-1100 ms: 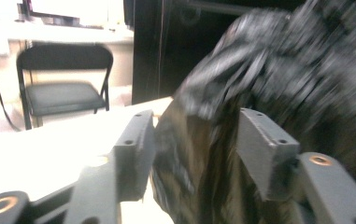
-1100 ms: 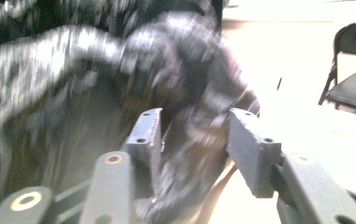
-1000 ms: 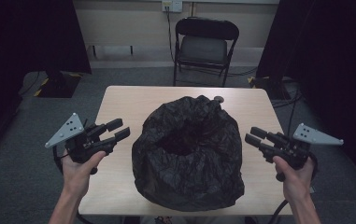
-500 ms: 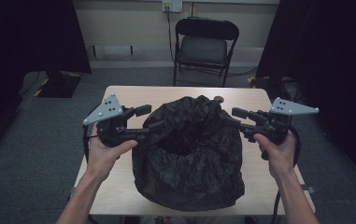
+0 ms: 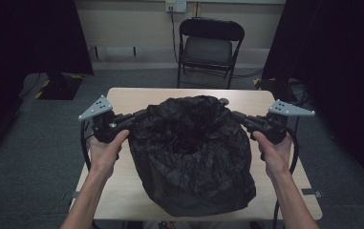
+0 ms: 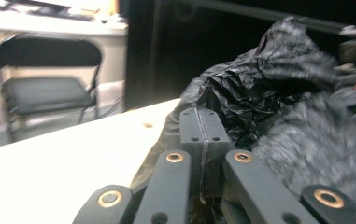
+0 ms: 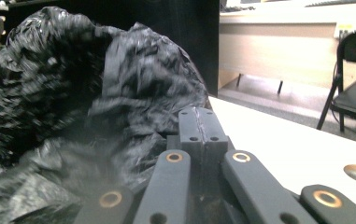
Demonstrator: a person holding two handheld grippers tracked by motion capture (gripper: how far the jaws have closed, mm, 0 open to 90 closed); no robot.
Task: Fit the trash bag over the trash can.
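A large, crumpled black plastic bag (image 5: 192, 152) sits in the middle of a light wooden table (image 5: 122, 191), its mouth open upward; the inside is too dark to tell what, if anything, it holds. A person's forearms reach in from below, one gripper at each side of the bag's rim. A second ago both grippers sat low and wide apart, clear of the bag, with jaws spread; since then both have come in to the upper rim and their jaws have just been closing. The left gripper (image 5: 141, 114) now has its jaws pressed together against the bag's left edge, and the right gripper (image 5: 236, 114) likewise at the right edge; each gripper view shows the jaws meeting at a thin seam, and whether plastic is pinched between them cannot be told. This looks like the moment of taking hold, ready to lift or spread the opening. A black folding chair (image 5: 209, 47) stands beyond the table.
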